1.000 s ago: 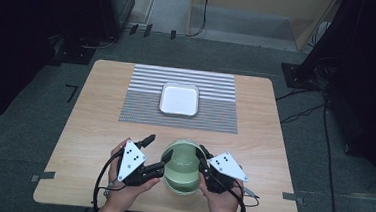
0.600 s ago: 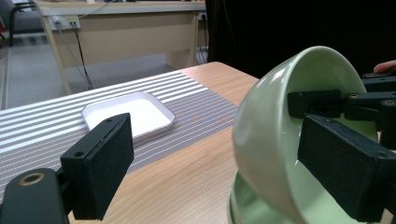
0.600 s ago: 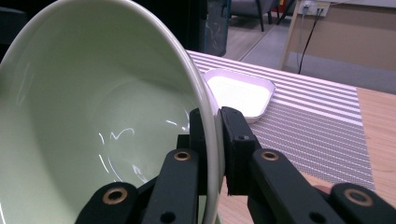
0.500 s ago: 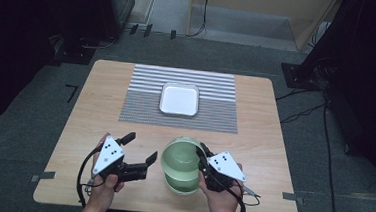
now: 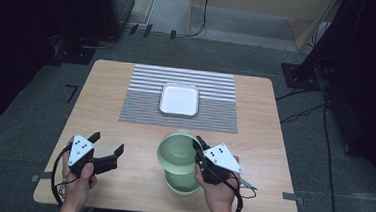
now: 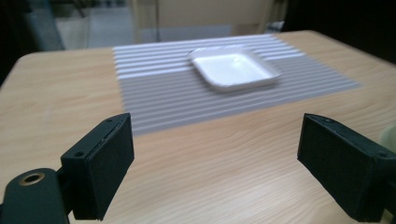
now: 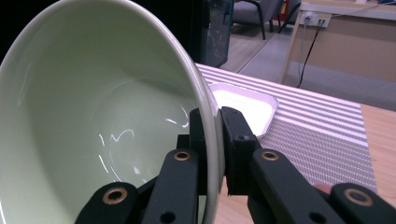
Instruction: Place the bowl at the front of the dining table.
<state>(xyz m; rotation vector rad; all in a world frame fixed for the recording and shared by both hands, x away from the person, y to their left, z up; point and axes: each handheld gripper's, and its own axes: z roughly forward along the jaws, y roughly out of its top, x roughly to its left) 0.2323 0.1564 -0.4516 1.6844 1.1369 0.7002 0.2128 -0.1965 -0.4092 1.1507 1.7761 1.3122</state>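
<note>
My right claw (image 5: 199,148) is clamped on the rim of a pale green bowl (image 5: 178,150), one jaw inside the wall and one outside, as the right gripper view shows with the rim (image 7: 205,116) pinched thin between the two black pads. The bowl is tipped, its mouth turned away from my right hand (image 5: 216,190) and toward my left side, and it sits lifted over a second green bowl (image 5: 183,183) of the same colour that rests on the worktop (image 5: 101,105) directly beneath it; whether the two touch I cannot tell. My left claw (image 5: 107,149) stands wide, nothing between its jaws, low over bare wood well off to the left of the bowls; in the left gripper view a sliver of pale green (image 6: 387,137) shows just past the right-hand jaw. My left hand (image 5: 78,178) grips that tool from behind, its cable looping near the worktop's near edge. Ahead of both claws, farther from me, lies a grey-and-white striped mat (image 5: 146,95), and on it a small white rectangular tray (image 5: 179,99), flat and apart from everything else. From the right claw the tray sits just beyond the held bowl's rim; from the left claw it lies ahead and a little to the right.
</note>
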